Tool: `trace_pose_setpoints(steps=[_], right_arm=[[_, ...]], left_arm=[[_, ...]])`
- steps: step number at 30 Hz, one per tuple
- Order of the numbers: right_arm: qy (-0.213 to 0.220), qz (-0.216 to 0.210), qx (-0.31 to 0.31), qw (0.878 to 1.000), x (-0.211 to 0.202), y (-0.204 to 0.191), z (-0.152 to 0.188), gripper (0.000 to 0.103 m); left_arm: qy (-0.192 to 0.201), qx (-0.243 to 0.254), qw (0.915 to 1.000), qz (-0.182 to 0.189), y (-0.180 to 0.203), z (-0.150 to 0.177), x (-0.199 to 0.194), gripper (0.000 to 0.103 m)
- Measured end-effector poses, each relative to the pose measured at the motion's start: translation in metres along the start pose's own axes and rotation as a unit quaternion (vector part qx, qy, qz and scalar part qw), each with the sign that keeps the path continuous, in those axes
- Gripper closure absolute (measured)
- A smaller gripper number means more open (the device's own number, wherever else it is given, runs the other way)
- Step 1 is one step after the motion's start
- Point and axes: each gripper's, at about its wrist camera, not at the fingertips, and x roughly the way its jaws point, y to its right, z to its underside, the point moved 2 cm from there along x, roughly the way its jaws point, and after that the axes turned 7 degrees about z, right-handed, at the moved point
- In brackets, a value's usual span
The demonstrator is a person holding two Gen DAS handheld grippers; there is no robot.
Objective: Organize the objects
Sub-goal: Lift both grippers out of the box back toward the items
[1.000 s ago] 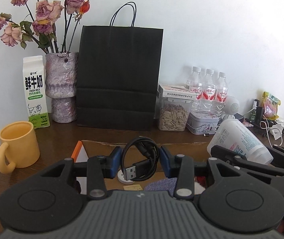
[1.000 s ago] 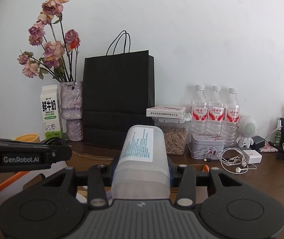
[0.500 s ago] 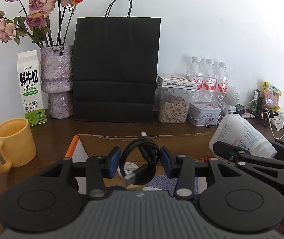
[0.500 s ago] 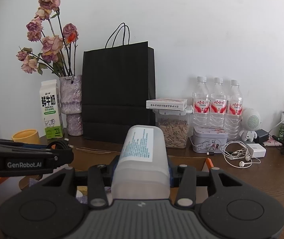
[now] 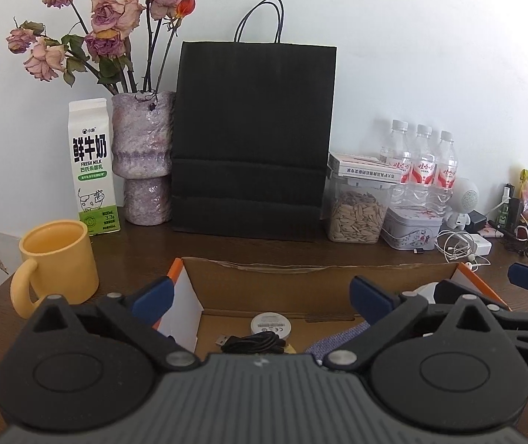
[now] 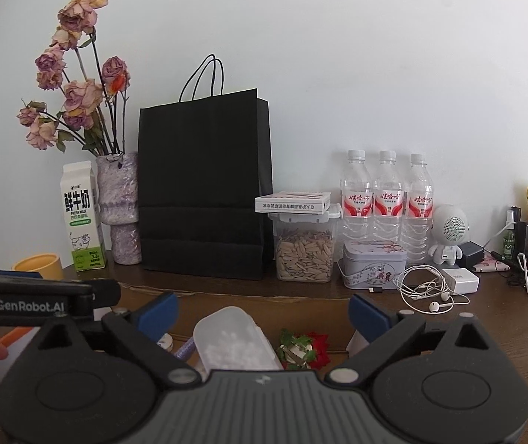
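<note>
I am opening both my left gripper (image 5: 260,298) and right gripper (image 6: 264,312) wide — the coiled black USB cable (image 5: 254,343) and translucent white plastic bottle (image 6: 232,340) are now lying released in the open cardboard box (image 5: 264,281).

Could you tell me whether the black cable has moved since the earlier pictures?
Yes. The black cable has dropped from between the left gripper's just-opened jaws into the cardboard box, beside the white disc.
</note>
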Motion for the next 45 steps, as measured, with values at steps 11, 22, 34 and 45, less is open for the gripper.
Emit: trace_pose_setpoints(steps=[11,22,34,45], right_arm=[[0.01,0.0,0.001,1.0,-0.008,0.001,0.001,0.004],[0.032,0.009,-0.006,0.999,-0.033,0.001,0.008,0.004],[0.046,0.016,-0.027,0.998,-0.07,0.0,0.024,0.004],[0.027,0.014,-0.034,0.999,-0.107,-0.002,0.05,0.003]], left_arm=[[0.008,0.0,1.0,0.002,0.0,0.005,-0.008,0.0],[0.028,-0.006,0.9996,-0.009,-0.003,0.015,-0.03,0.0],[0.049,0.001,0.9987,-0.014,-0.001,0.04,-0.066,0.0],[0.047,-0.004,0.9986,-0.022,-0.008,0.07,-0.104,0.0]])
